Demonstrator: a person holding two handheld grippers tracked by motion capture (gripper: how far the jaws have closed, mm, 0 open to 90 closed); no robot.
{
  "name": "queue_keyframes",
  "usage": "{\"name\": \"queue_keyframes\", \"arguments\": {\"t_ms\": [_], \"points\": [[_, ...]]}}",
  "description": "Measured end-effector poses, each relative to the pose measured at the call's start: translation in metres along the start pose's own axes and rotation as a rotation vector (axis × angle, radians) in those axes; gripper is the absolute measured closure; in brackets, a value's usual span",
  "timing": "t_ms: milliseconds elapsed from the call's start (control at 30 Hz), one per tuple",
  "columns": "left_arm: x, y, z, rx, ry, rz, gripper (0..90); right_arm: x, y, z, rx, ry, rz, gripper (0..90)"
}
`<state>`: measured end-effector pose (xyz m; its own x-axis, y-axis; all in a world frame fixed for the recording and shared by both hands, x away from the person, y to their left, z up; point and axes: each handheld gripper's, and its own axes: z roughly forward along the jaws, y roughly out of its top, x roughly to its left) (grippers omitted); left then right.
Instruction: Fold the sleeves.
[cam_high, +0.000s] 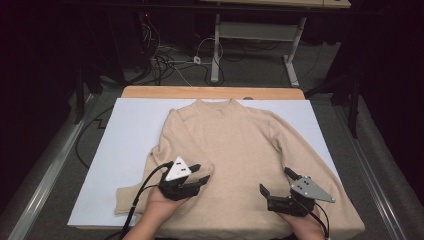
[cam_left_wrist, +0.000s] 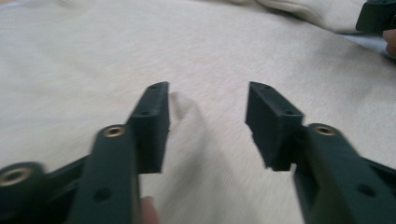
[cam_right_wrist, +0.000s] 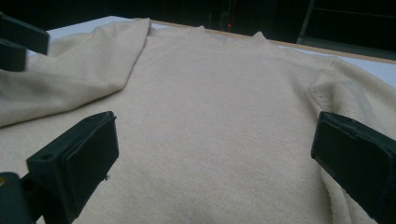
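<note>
Dark room behind, with a tangle of cables (cam_high: 165, 62) on the floor and the white legs of another desk (cam_high: 216, 47) past the far edge. Up front there's a wooden table (cam_high: 212, 92) with a white mat (cam_high: 130, 135) over most of it, and a beige knit sweater (cam_high: 235, 150) spread flat on the mat, neck toward the far side. Its left sleeve is folded in across the body, while the right sleeve runs out toward the near right corner.

Left tongs (cam_high: 202, 175) sit low over the folded sleeve, about half open. Nothing is pinched between them; in the left gripper view the sweater lies under the gap (cam_left_wrist: 208, 123), with a little raised crease in the knit just by one jaw. I can't tell if the tips actually touch the cloth.

Right tongs (cam_high: 276, 181) are spread wide over the lower right part of the sweater, holding nothing; in the right gripper view the knit (cam_right_wrist: 210, 135) lies smooth between them.

Fabric is a soft, fine knit, matte, with a short ribbed collar (cam_high: 215, 103). Both tongs are chunky black plastic with flat blocky pads (cam_left_wrist: 152, 126), each topped by a grey triangular plate (cam_high: 178, 168).
</note>
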<state>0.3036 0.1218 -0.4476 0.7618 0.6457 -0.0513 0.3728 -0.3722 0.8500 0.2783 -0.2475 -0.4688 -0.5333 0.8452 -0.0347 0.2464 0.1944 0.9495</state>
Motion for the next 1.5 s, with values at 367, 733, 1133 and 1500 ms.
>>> {"name": "queue_keyframes", "arguments": {"t_ms": [367,733,1133,1500], "points": [[0.038,-0.066,-0.080,0.047,0.258,-0.133,24.1,-0.001,0.001,0.000,-0.005,0.000,0.007,1.4],[0.047,-0.098,-0.083,0.166,0.257,-0.187,35.8,0.004,0.001,0.006,0.016,0.008,-0.009,1.6],[0.042,-0.097,-0.088,0.133,0.227,-0.108,78.0,0.005,0.000,0.006,0.019,0.000,-0.012,1.9],[0.039,-0.092,-0.096,0.084,0.250,-0.103,78.8,0.002,0.002,0.000,0.000,-0.013,0.004,1.9]]}}
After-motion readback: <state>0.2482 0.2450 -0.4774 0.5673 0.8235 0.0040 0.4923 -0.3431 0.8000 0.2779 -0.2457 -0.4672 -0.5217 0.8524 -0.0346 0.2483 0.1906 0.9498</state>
